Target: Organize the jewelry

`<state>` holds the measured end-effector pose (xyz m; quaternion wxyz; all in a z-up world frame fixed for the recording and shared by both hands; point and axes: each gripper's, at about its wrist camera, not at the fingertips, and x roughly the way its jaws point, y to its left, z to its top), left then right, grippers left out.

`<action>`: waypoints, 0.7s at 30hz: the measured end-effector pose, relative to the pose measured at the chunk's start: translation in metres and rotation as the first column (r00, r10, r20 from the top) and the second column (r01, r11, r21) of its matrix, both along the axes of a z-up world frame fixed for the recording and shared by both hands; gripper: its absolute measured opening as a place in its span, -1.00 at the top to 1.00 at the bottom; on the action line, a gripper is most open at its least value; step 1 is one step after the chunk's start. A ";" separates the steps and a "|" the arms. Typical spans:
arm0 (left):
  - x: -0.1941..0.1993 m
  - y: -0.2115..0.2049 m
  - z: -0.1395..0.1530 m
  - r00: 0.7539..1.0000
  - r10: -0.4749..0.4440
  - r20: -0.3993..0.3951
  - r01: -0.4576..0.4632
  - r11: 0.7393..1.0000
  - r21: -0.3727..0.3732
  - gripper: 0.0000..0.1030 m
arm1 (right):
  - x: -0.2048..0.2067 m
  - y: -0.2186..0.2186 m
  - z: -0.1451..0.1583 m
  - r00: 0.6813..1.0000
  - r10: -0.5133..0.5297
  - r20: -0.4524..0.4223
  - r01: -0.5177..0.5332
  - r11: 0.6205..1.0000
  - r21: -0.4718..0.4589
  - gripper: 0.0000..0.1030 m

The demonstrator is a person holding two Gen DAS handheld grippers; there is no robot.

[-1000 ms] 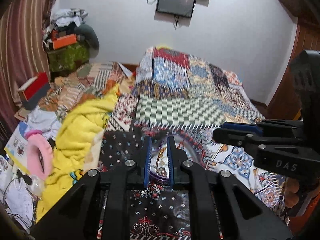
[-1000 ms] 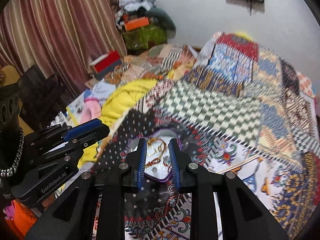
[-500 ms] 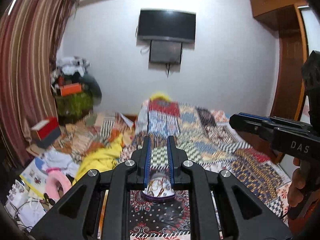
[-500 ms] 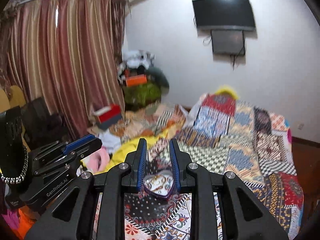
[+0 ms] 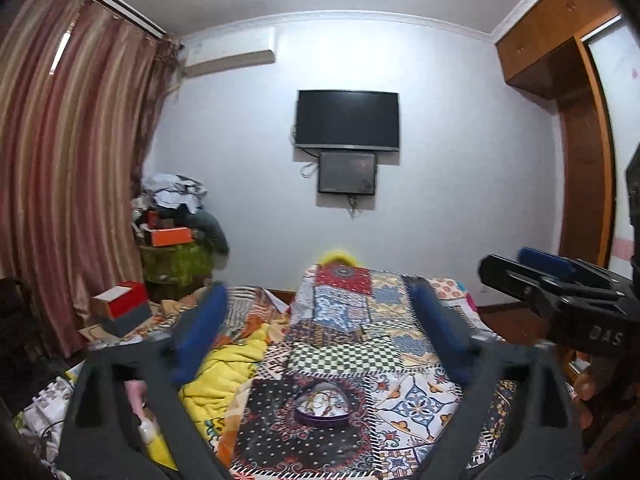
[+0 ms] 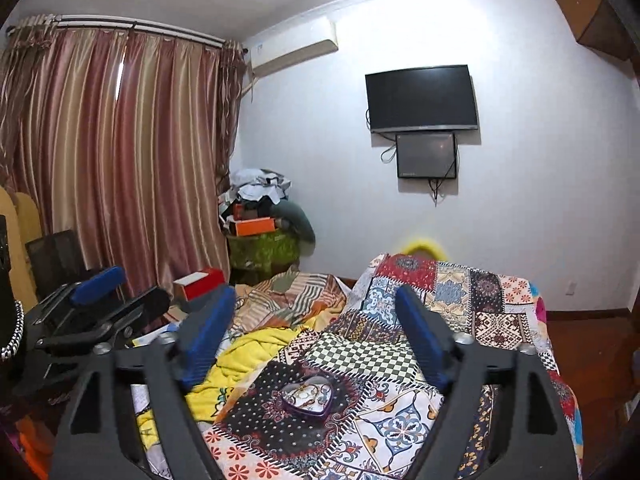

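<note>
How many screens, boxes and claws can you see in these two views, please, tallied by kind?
Screens: 2, the TV and the small screen.
Boxes: 3, the heart box, red box and orange box.
Claws: 2, the left claw and right claw, both open.
Total: 7.

1. A white wall point(image 6: 520, 200) carries a dark television point(image 6: 422, 98) with a smaller screen point(image 6: 426, 155) beneath it.
2. Striped reddish curtains point(image 6: 120, 160) hang at the left, beside an air conditioner point(image 6: 294, 54).
3. A bed point(image 5: 360, 320) wears a patchwork cover.
4. A wooden wardrobe point(image 5: 560, 40) stands at the right.
</note>
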<state>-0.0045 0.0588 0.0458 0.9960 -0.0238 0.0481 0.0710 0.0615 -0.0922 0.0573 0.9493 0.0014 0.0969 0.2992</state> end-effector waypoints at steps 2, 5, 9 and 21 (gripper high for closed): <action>-0.007 -0.001 0.001 0.999 0.031 0.019 -0.031 0.999 0.011 -0.99 | -0.005 -0.002 0.000 1.000 -0.013 0.012 0.013 1.000 0.005 -0.81; -0.014 -0.005 -0.001 0.999 0.049 0.019 -0.050 0.998 0.032 -0.99 | -0.009 -0.004 -0.001 0.999 -0.031 0.018 0.031 0.999 0.014 -1.00; -0.017 -0.007 -0.005 0.999 0.051 0.013 -0.051 0.998 0.038 -0.99 | -0.014 -0.009 -0.004 1.000 -0.029 0.011 0.028 0.999 0.019 -1.00; -0.021 -0.007 -0.006 0.999 0.047 -0.006 -0.047 0.999 0.024 -0.99 | -0.016 -0.012 -0.005 0.999 -0.034 0.001 0.034 0.999 0.014 -1.00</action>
